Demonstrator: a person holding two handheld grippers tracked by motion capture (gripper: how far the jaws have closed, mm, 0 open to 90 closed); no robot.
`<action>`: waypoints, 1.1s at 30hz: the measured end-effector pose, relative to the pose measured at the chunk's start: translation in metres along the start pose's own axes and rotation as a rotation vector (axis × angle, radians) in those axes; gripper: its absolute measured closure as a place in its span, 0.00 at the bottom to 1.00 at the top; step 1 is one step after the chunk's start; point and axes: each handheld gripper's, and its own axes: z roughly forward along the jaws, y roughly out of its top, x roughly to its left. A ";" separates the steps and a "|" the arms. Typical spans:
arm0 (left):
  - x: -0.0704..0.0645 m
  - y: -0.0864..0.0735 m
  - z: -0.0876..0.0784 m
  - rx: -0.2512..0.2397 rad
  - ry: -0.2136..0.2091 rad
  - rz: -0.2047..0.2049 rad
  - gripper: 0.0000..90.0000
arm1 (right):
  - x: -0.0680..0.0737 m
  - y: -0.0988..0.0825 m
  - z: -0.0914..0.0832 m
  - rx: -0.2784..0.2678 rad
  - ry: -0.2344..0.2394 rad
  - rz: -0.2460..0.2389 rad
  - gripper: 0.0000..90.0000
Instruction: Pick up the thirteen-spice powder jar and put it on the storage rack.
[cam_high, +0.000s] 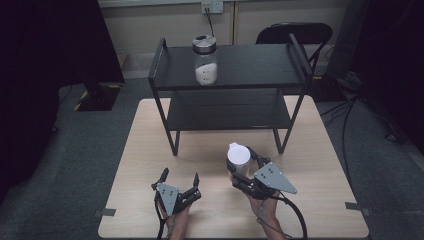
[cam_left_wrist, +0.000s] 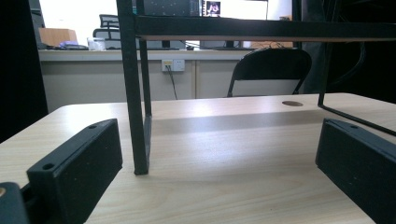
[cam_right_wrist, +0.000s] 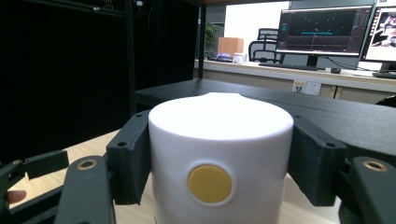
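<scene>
Near the front of the pale wooden table (cam_high: 150, 165), the right gripper (cam_high: 243, 170) pinches a white cylindrical plastic container with a yellow round dot on its side (cam_right_wrist: 219, 158), its black jaws pressed flat against opposite walls, probably so the upright container cannot tip. It sits in front of the black two-tier metal shelf rack (cam_high: 250, 65), whose top tier carries a clear glass jar with a metal lid (cam_high: 205, 59), likely the container's destination. The left gripper (cam_high: 180, 178) rests on the table, jaws spread and empty, clear of the work.
</scene>
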 end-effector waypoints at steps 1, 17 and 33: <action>0.000 0.000 0.000 0.000 0.000 -0.001 0.00 | -0.001 0.001 0.000 0.001 0.001 0.001 0.34; 0.000 0.000 0.000 0.000 0.000 0.000 0.00 | -0.011 0.028 0.002 -0.013 0.025 0.005 0.34; 0.000 0.000 0.000 0.000 0.000 0.000 0.00 | -0.019 0.049 0.008 -0.034 0.034 -0.003 0.34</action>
